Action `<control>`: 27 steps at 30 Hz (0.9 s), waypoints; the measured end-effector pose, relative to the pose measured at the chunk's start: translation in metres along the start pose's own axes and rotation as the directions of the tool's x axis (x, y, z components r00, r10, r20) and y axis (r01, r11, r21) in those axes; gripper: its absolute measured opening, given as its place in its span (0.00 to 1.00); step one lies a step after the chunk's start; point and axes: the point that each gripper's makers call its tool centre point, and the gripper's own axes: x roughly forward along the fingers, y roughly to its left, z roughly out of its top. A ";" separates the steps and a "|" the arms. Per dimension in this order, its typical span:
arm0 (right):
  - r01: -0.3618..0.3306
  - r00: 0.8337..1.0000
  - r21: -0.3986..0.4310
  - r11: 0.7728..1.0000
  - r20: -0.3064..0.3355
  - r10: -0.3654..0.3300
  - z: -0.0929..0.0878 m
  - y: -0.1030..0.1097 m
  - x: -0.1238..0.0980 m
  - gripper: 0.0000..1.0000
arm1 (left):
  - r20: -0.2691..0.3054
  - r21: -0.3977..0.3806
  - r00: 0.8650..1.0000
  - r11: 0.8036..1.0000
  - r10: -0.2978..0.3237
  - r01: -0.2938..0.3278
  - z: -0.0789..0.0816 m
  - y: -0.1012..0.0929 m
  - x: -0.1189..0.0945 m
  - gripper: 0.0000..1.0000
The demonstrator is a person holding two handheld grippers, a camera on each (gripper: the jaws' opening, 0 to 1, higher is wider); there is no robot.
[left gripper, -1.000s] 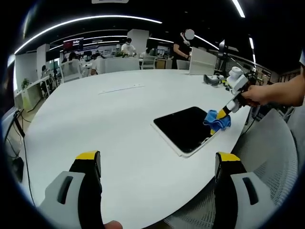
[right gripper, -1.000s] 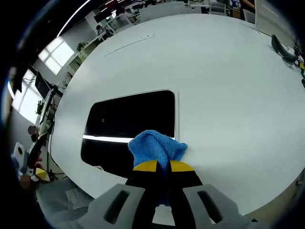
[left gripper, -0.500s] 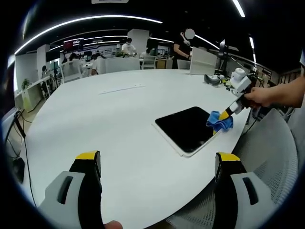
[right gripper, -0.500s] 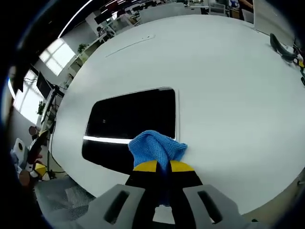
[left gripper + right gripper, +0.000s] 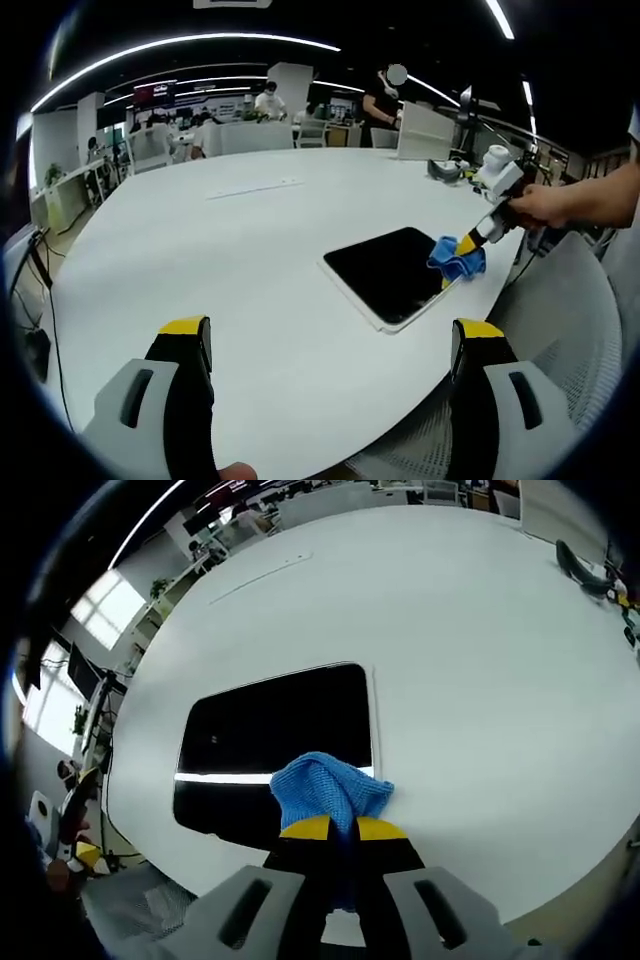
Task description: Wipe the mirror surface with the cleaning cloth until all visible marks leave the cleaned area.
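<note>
Right claw: my right gripper [image 5: 334,828] is clamped tight on the blue cleaning cloth [image 5: 328,789].
Cloth: it rests on the near corner of the mirror [image 5: 275,742].
Mirror: dark, white-framed, flat on the white table [image 5: 470,670] near its edge.
Left claw: my left gripper [image 5: 330,345] hangs wide apart, holding nothing, well short of the mirror.
</note>
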 end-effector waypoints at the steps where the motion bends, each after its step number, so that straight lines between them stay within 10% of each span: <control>1: -0.001 1.000 -0.001 1.000 -0.002 0.001 0.000 0.001 0.001 0.01 | 0.001 -0.001 1.000 1.000 0.001 -0.001 0.000 0.000 0.000 0.99; 27: -0.026 1.000 -0.039 0.999 -0.009 0.026 -0.002 0.043 0.012 0.02 | -0.017 0.000 1.000 1.000 -0.014 0.014 -0.010 -0.003 0.001 0.99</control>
